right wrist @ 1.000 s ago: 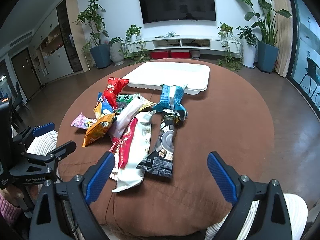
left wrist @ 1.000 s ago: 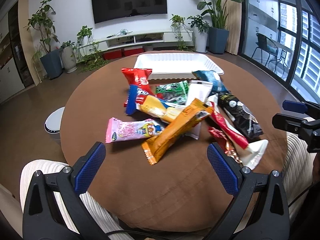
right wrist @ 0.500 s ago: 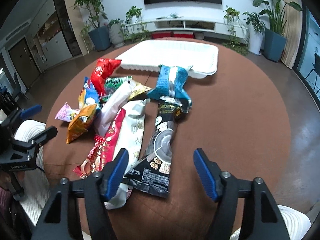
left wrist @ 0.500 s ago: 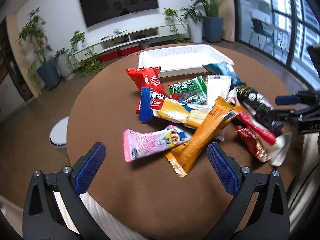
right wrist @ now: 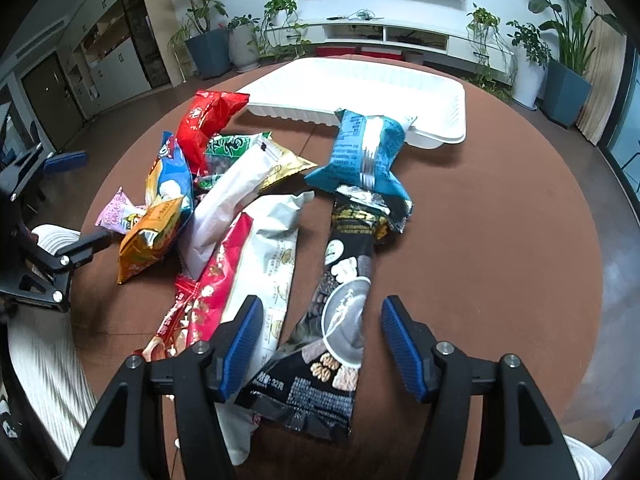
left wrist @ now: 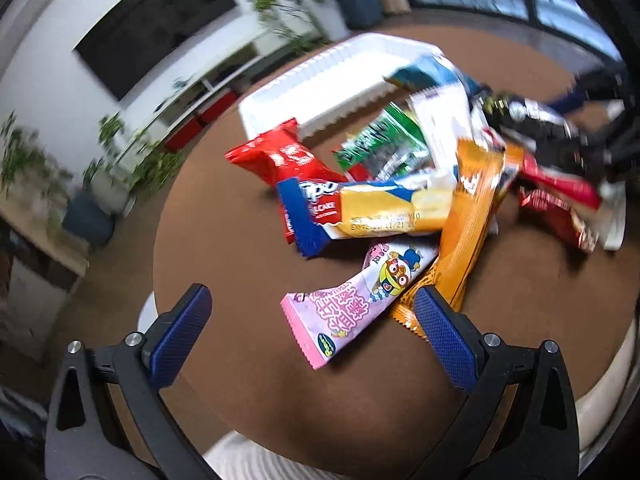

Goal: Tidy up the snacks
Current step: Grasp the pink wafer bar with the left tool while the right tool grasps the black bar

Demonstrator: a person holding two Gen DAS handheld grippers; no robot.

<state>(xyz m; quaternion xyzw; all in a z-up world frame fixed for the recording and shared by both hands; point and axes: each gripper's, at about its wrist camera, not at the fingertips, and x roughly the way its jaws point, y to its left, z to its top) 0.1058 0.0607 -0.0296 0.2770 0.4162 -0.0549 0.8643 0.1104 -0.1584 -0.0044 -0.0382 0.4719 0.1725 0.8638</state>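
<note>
A pile of snack packets lies on a round brown table (right wrist: pixel 500 220) before a white tray (right wrist: pixel 360 84). My left gripper (left wrist: pixel 312 328) is open, its fingers straddling the near end of a pink packet (left wrist: pixel 356 308); an orange packet (left wrist: pixel 468 232) and a yellow-and-blue cake packet (left wrist: pixel 372 208) lie just beyond. My right gripper (right wrist: pixel 320 340) is open, its jaws on either side of a long black packet (right wrist: pixel 340 312) without gripping it. A blue packet (right wrist: pixel 366 152) lies at the black packet's far end. A white-and-red packet (right wrist: pixel 256 264) lies left of it.
A red packet (right wrist: pixel 208 120), a green packet (right wrist: pixel 228 148) and a white packet (right wrist: pixel 232 204) lie in the pile. The white tray (left wrist: pixel 340 76) holds nothing visible. The left gripper's body (right wrist: pixel 44 256) shows at the table's left edge. Plants and a TV stand line the far wall.
My right gripper has moved forward over the black packet and its jaws have narrowed. My left gripper has swung closer to the pink packet, tilting; its view is blurred.
</note>
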